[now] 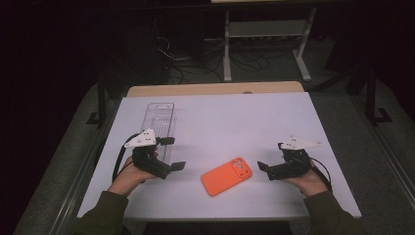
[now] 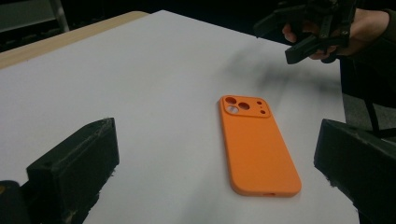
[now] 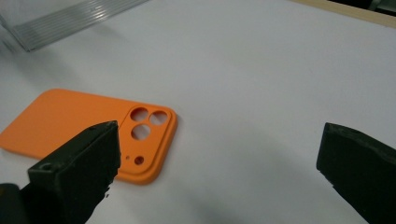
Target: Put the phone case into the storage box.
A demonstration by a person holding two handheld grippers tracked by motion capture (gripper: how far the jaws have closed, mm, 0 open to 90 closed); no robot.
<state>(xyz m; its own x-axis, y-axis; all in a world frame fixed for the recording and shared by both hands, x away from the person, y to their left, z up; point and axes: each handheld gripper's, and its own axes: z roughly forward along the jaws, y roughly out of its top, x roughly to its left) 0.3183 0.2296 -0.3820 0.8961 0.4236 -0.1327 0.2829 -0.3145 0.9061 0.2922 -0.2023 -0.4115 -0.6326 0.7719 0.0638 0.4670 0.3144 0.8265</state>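
the orange phone case (image 1: 227, 176) lay flat on the white table (image 1: 235, 117), back side up, camera cut-outs toward the person's right, near the front edge and between the 2 grippers. nothing touched it.

left gripper (image 1: 172, 153): held in the left hand (image 1: 128, 177), just left of the case, jaws spread wide and empty. in the left gripper view the case (image 2: 256, 146) sat on the table ahead of the 2 black jaws, in the gap between them but clear of both.

right gripper (image 1: 267, 161): held in the right hand (image 1: 309, 180), just right of the case, jaws as wide apart as they go, nothing gripped. in the right gripper view the cut-out end of the case (image 3: 93, 128) lay beside the left-hand jaw, partly behind it; contact could not be told from that view, the high view showed a gap.

a clear plastic tray (image 1: 160, 122) stood on the table behind the left gripper, well apart from the case.
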